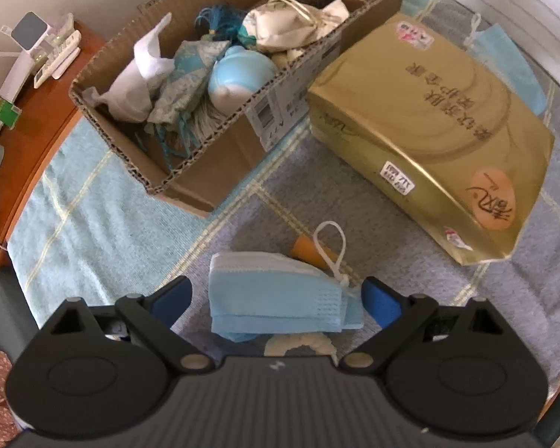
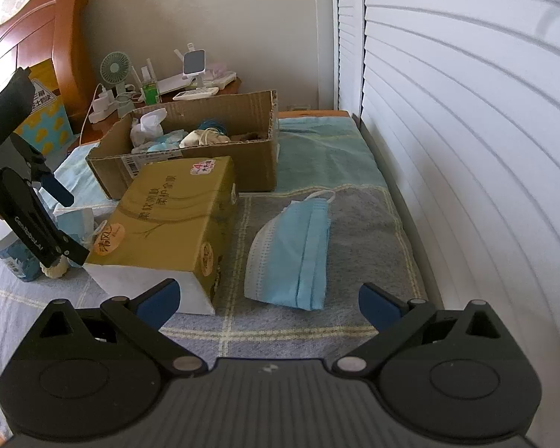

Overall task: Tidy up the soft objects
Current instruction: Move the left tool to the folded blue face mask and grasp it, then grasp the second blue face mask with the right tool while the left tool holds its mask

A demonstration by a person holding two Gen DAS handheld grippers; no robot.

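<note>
1. Folded light-blue face mask (image 1: 280, 295) with white edging and a white ear loop, lying on the plaid bed cover (image 1: 93, 201), directly between the spread fingers of the left gripper (image 1: 276, 298); contact with the pads hard to judge.
2. Second blue face mask (image 2: 291, 254), flattened and pleated, resting on the grey part of the cover to the right of the gold tissue pack (image 2: 175, 216), just ahead of the right gripper (image 2: 268, 298).
3. Cardboard box (image 1: 205, 171) at the far side, already holding soft things: white cloth, a blue-and-white plush toy (image 1: 239, 74), a cream drawstring pouch (image 1: 291, 26), patterned fabric.
4. Left gripper open, low over its mask; right gripper open too, fingers wide and empty, near the second mask without touching it.
5. Only in the right wrist view: left gripper seen from the side at far left, a white cup (image 2: 3, 246), a small green fan (image 2: 114, 69) on the nightstand, louvred white doors (image 2: 466, 149). Only in the left wrist view: box contents from above.
</note>
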